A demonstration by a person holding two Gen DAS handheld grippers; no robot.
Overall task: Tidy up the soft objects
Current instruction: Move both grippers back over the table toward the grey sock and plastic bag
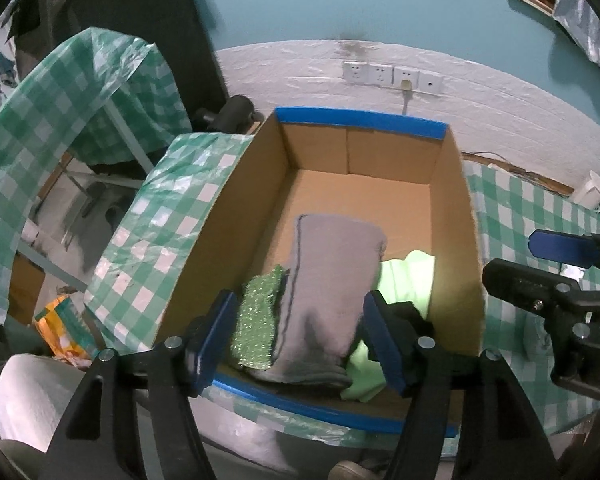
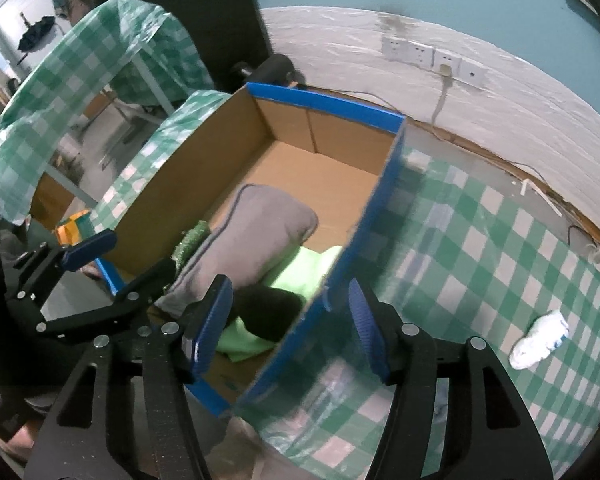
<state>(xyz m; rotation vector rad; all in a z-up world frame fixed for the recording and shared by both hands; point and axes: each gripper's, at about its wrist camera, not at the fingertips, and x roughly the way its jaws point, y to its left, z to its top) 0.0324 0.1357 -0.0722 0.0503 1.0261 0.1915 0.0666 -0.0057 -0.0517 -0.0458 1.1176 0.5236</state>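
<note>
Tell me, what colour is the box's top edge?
Blue, on the cardboard box; clearest in the left wrist view.

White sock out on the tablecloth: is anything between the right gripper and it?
Nothing visible. The white sock lies alone on the checked tablecloth, right of the open right gripper, which straddles the cardboard box wall. Moving rightward is away from that wall.
</note>
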